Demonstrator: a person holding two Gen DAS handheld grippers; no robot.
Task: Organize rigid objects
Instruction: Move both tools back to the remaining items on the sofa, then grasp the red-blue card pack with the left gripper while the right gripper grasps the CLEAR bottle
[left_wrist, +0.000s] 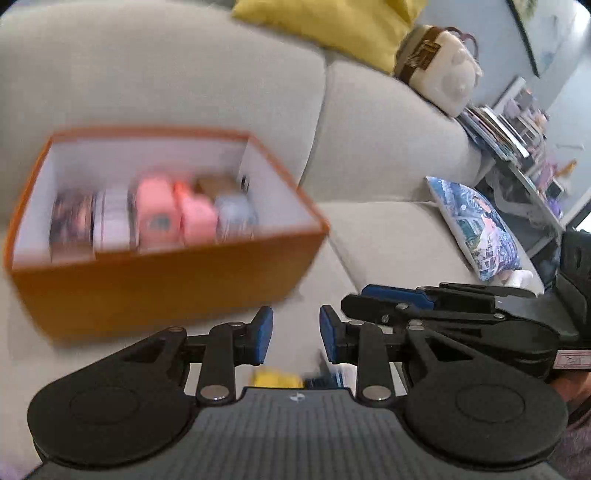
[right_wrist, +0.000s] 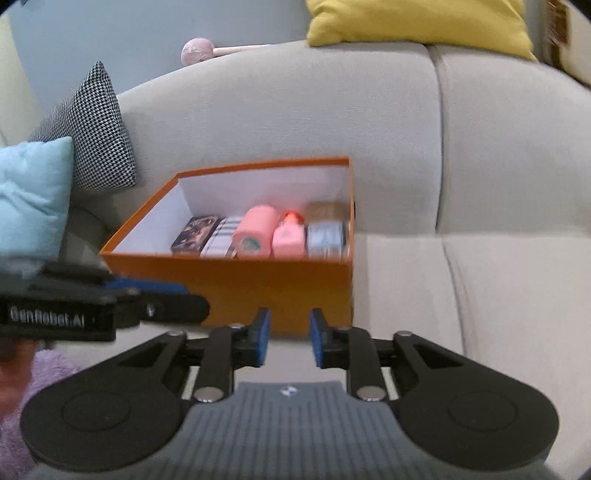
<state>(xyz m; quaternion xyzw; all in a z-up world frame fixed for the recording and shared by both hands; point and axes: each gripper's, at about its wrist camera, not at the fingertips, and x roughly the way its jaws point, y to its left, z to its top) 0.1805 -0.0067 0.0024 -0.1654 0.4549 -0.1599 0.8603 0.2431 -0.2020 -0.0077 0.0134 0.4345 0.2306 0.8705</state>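
An orange box (left_wrist: 159, 288) (right_wrist: 258, 284) with a white inside sits on the grey sofa seat. Inside it, in a row, stand a dark patterned box (right_wrist: 194, 236), a white striped box (right_wrist: 221, 242), a pink cylinder (right_wrist: 256, 232), a pink bottle (right_wrist: 290, 238) and a pale blue box (right_wrist: 325, 240). My left gripper (left_wrist: 295, 338) is open and empty, in front of the orange box's right corner. My right gripper (right_wrist: 288, 338) is open and empty, just in front of the box's front wall. Each gripper shows side-on in the other's view.
The grey sofa (right_wrist: 406, 147) has a yellow cushion (right_wrist: 417, 26) on its back, a houndstooth cushion (right_wrist: 96, 133) and a light blue cushion (right_wrist: 33, 199) at left. A printed blue pillow (left_wrist: 476, 225), a white plush bag (left_wrist: 439, 70) and a cluttered shelf (left_wrist: 517, 136) are at right.
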